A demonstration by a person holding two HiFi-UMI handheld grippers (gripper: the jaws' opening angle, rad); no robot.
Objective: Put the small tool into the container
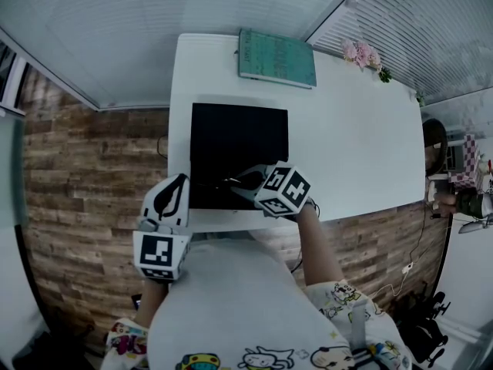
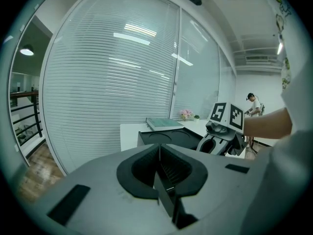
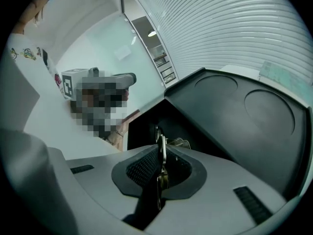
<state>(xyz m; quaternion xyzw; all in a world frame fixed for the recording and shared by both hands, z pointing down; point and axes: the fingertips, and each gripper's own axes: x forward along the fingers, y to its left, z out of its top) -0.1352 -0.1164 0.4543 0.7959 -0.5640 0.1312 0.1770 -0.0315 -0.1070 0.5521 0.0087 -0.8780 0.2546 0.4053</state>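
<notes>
The black container lies flat on the white table; its top has two round hollows. My right gripper hovers over the container's near edge, shut on a small metal tool that sticks up between the jaws, with a brass-coloured piece hanging from it. In the head view the tool shows as a thin glint over the black surface. My left gripper hangs off the table's front left edge, its jaws shut on nothing. From there I see the right gripper beside the container.
A green book lies at the table's far edge, with pink flowers at the far right corner. Window blinds run behind the table. The floor is wood plank. A person stands far off at the right.
</notes>
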